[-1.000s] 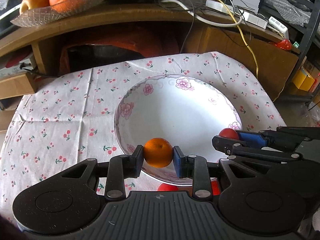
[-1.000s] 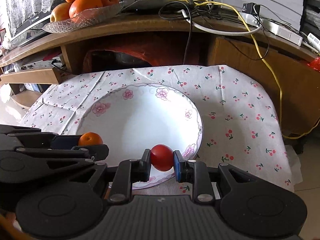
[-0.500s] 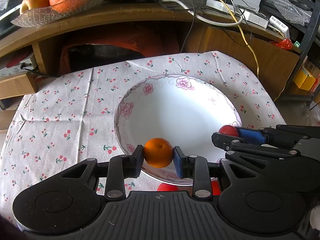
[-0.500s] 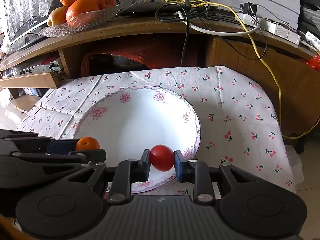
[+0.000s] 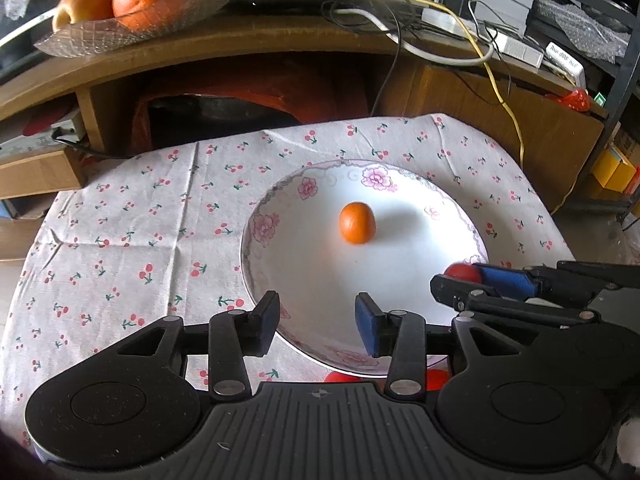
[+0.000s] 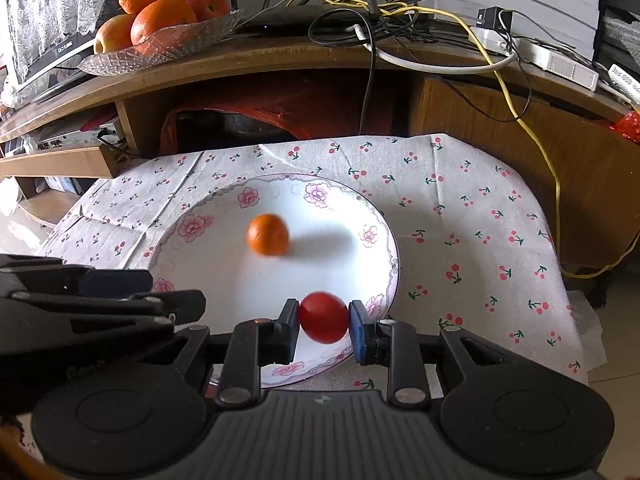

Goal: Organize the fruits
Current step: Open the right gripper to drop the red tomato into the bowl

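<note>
Wooden desk (image 6: 328,60) across the background, curved, loaded with tangled cables (image 6: 384,12) and a glass dish of oranges (image 6: 160,46) at its left end. Below and in front of the desk, cherry-print cloth (image 6: 472,216) spread over a low surface. Centred on the cloth, large white plate (image 5: 404,280) with pink flowers round the rim (image 6: 248,198). Inside the plate, toward the rim's far side: small orange fruit (image 5: 357,223), resting free on the white, slightly blurred in the right wrist view (image 6: 267,234), shadow cast to its right. At the plate's near edge: left gripper (image 5: 316,320), jaws spread wide with nothing between them, blue pad (image 5: 366,324) on the right finger, dark pad (image 5: 267,318) on the left; orange fruit well apart from both pads, farther into the plate. At the plate's near right edge: right gripper (image 6: 323,326), fingers narrowed around a small red tomato (image 6: 323,317), a pad against each side, fruit held above the rim. Same tomato partly visible from the left wrist view (image 5: 462,272) at the tip of the right gripper (image 5: 460,280), over the plate's right rim. Under the plate's near rim, partly hidden by the left gripper's body: more red fruit (image 5: 340,377) on the cloth, number not discernible. Right of the cloth, yellow cable (image 6: 536,136) trailing down from the desk to the floor.
</note>
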`<control>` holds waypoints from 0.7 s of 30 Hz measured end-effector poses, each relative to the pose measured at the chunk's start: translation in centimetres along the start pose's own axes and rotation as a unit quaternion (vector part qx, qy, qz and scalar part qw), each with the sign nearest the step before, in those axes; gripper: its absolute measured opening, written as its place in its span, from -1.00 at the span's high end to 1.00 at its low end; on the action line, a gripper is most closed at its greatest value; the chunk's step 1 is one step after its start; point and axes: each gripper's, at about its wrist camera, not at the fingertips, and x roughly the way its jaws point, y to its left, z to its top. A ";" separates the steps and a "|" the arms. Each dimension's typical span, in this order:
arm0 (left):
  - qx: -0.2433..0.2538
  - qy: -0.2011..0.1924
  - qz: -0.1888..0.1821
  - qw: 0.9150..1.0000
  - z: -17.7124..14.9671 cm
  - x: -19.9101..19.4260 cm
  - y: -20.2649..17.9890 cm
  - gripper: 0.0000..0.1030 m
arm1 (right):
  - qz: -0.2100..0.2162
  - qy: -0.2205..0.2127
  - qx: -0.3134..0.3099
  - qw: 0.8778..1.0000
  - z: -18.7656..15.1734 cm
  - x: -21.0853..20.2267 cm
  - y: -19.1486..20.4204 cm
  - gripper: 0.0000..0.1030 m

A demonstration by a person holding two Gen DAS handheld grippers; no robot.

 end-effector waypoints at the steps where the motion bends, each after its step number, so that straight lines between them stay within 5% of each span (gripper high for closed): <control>1: -0.001 -0.001 0.001 1.000 0.0 -0.1 0.0 0.01 | -0.001 -0.001 -0.001 1.000 0.0 0.0 0.0 0.40; 21: -0.001 -0.018 0.000 1.000 -0.1 -1.7 0.9 -0.20 | 0.002 -0.011 -0.014 1.000 -0.1 -1.0 0.9 0.35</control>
